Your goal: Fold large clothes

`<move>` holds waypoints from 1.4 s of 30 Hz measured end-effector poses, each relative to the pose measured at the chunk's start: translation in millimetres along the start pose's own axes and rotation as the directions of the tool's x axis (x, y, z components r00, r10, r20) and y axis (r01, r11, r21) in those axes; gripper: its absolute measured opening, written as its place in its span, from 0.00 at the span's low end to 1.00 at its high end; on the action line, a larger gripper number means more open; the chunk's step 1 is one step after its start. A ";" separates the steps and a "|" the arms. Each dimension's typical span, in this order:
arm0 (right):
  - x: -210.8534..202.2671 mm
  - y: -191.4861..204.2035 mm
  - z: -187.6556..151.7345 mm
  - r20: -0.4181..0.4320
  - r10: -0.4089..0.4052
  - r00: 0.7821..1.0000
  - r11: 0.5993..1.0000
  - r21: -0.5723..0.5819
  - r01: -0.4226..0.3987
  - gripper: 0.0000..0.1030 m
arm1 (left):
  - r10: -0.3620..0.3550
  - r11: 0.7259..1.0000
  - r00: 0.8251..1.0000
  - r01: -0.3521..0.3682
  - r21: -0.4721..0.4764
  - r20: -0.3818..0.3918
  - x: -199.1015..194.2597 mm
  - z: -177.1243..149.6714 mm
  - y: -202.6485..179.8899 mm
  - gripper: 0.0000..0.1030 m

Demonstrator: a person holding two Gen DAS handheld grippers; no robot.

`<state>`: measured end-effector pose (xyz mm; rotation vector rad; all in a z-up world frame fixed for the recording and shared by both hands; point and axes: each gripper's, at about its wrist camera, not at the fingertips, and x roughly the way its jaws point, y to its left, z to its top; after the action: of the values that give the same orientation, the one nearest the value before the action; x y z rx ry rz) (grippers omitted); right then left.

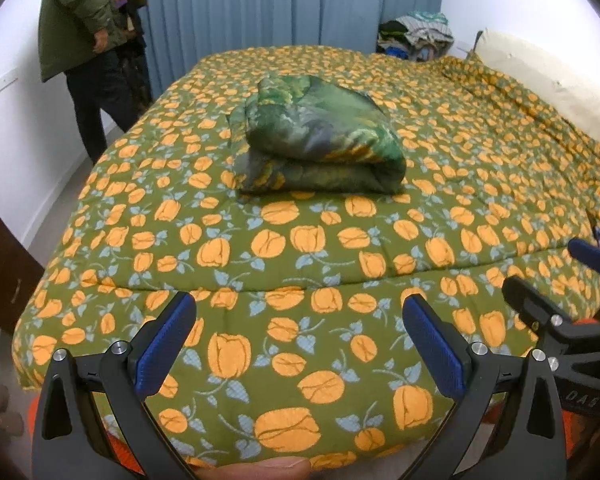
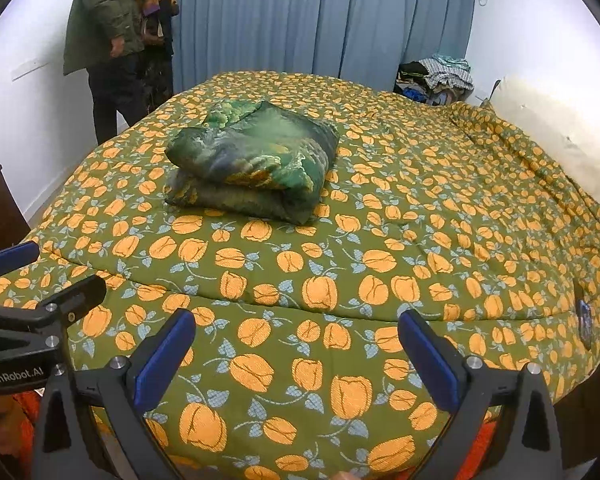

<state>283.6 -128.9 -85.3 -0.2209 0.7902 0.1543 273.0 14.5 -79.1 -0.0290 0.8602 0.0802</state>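
Green patterned garment (image 1: 316, 140) lies folded mid-bed on the floral quilt (image 1: 300, 264), well beyond both wide-open, empty grippers, left gripper (image 1: 300, 344) and right gripper (image 2: 296, 356), so folding looks finished; next likely calls for another piece.

The right gripper (image 2: 298, 330) hangs over the near edge of the bed (image 2: 420, 240), its blue-padded fingers (image 2: 162, 360) spread wide with nothing between them. A folded green garment (image 2: 252, 160) lies on the far left of the flowered cover. The left gripper (image 2: 48, 272) shows at the left edge. A person in a green jacket (image 2: 104, 32) stands far left, beside the blue curtain (image 2: 320, 20).
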 end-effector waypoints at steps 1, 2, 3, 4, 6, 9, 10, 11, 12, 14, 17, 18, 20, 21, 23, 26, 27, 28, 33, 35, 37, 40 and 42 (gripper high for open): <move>0.4 0.0 -0.1 -0.003 -0.001 1.000 1.000 0.001 0.001 1.00 | 0.003 1.000 1.000 -0.003 0.002 -0.002 -0.1 -0.9 -0.3 0.99; 0.9 -0.2 -0.1 -0.006 -0.002 1.000 1.000 0.004 0.002 1.00 | 0.006 1.000 1.000 -0.006 0.004 -0.002 -0.5 -1.7 -0.5 0.99; 0.9 0.1 0.2 -0.007 -0.002 1.000 1.000 0.004 0.002 1.00 | 0.011 1.000 1.000 -0.011 0.007 0.001 -0.8 -2.5 -0.3 0.99; 0.7 -0.1 0.0 -0.005 -0.003 1.000 1.000 0.001 0.003 1.00 | 0.014 1.000 1.000 -0.014 0.010 0.001 -0.8 -2.9 -0.3 0.99; 1.7 0.4 0.6 -0.009 -0.009 1.000 1.000 -0.005 0.009 1.00 | 0.018 1.000 1.000 -0.018 0.011 -0.007 0.5 -3.1 0.3 0.99; 5.1 1.8 1.2 -0.023 -0.005 1.000 1.000 -0.007 0.005 1.00 | 0.006 1.000 1.000 -0.006 -0.002 -0.027 3.3 -2.7 3.5 0.99; 5.8 2.8 1.5 -0.026 -0.008 1.000 1.000 -0.010 0.008 1.00 | 0.001 1.000 1.000 -0.002 -0.011 -0.031 3.6 -1.9 5.1 0.99; 6.2 3.5 1.8 -0.027 -0.011 1.000 1.000 -0.013 0.011 1.00 | 0.003 1.000 0.999 -0.003 -0.015 -0.033 3.3 -0.7 6.2 0.99; 6.3 4.1 2.8 -0.030 -0.011 0.999 1.000 -0.013 0.010 1.00 | 0.012 1.000 0.999 -0.012 -0.016 -0.030 2.0 1.3 6.8 0.99; 5.1 4.5 4.1 -0.030 -0.005 1.000 1.000 -0.008 0.004 1.00 | 0.032 0.999 0.999 -0.032 -0.008 -0.019 -2.0 5.6 7.0 0.99; 0.6 5.8 8.0 -0.028 -0.005 1.000 1.000 -0.017 0.005 1.00 | 0.054 0.999 0.998 -0.054 -0.001 -0.019 -8.6 12.1 7.3 0.99; -0.8 6.4 9.4 -0.031 -0.006 1.000 1.000 -0.021 0.005 1.00 | 0.052 0.999 0.998 -0.052 -0.001 -0.018 -10.5 13.4 7.7 0.99; -4.8 5.5 12.7 -0.036 -0.003 0.999 1.000 -0.023 0.002 1.00 | 0.057 0.998 0.998 -0.057 -0.001 -0.017 -15.3 15.9 8.3 0.99; -7.0 4.7 13.9 -0.035 -0.003 0.999 1.000 -0.021 0.003 1.00 | 0.058 0.998 0.998 -0.058 -0.002 -0.014 -16.8 17.0 9.2 0.99; -11.8 1.9 18.2 -0.031 -0.001 1.000 1.000 -0.014 0.001 1.00 | 0.066 0.998 0.998 -0.066 -0.008 -0.007 -22.4 21.5 10.4 0.99; -18.3 0.7 25.7 -0.029 -0.003 1.000 1.000 -0.009 0.002 1.00 | 0.073 0.997 0.997 -0.073 -0.004 -0.001 -27.3 28.2 10.9 0.99; -19.4 0.6 27.3 -0.034 0.000 0.999 1.000 -0.010 0.000 1.00 | 0.069 0.998 0.998 -0.069 -0.002 -0.002 -28.0 29.4 11.4 0.99; -20.4 0.9 28.9 -0.041 0.002 0.999 1.000 -0.012 -0.002 1.00 | 0.067 0.998 0.998 -0.067 0.001 -0.006 -28.7 30.2 11.1 0.99; -27.6 3.4 34.0 -0.055 0.000 0.999 1.000 -0.019 -0.001 1.00 | 0.054 0.999 0.999 -0.054 0.005 -0.009 -30.1 32.2 8.1 0.99; -28.4 3.4 36.1 -0.049 -0.012 0.999 1.000 -0.019 0.011 1.00 | 0.056 0.998 0.998 -0.056 0.006 -0.009 -29.1 32.4 7.4 0.99; -26.6 3.0 37.4 -0.049 -0.025 0.998 1.000 -0.019 0.024 1.00 | 0.053 0.999 0.999 -0.053 0.000 -0.011 -29.7 32.4 7.3 0.99; -21.6 2.4 37.0 -0.063 -0.025 0.998 1.000 -0.014 0.024 1.00 | 0.058 0.998 0.998 -0.058 -0.008 -0.014 -28.2 33.5 10.1 0.99; -19.2 3.5 35.3 -0.069 -0.027 0.997 1.000 -0.017 0.026 1.00 | 0.062 0.998 0.998 -0.062 -0.010 -0.015 -27.2 33.7 12.1 0.99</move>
<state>293.7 -117.6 -47.9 -0.2528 0.8550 0.1289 279.8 26.9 -36.4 -0.0128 0.8753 0.1428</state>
